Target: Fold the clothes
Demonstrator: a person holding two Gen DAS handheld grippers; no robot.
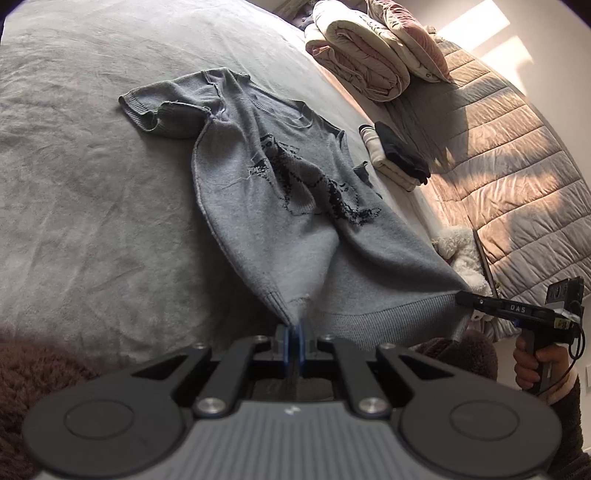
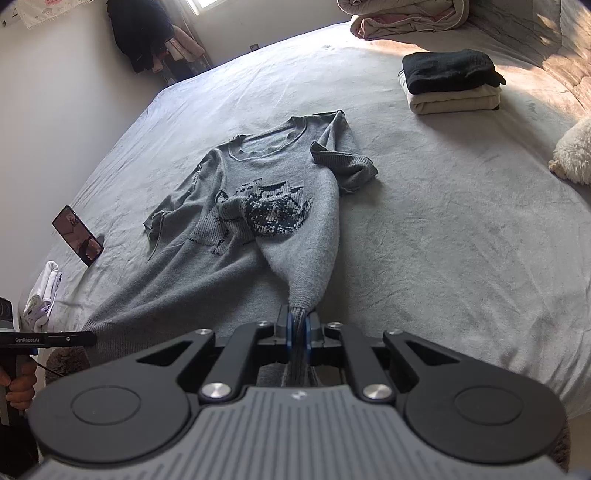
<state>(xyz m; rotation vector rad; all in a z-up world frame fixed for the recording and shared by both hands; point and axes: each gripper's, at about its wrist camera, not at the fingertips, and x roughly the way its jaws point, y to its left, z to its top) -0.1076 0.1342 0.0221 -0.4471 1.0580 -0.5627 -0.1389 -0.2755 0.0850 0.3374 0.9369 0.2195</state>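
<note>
In the right wrist view, the sweater (image 2: 258,206) lies at the middle of the bed (image 2: 443,240), neck toward 12 o'clock, hem toward 6. The right gripper (image 2: 297,325) clamps the hem at 6 o'clock; the left gripper (image 2: 92,338) clamps it at 8. A phone (image 2: 77,235) lies on the bed at 9 o'clock, small folded cloths (image 2: 42,295) just below it. The stack of folded clothes (image 2: 450,83) sits at 1 o'clock, rolled bedding (image 2: 406,18) behind it at 12, and a fluffy toy (image 2: 574,153) at 3.
</note>
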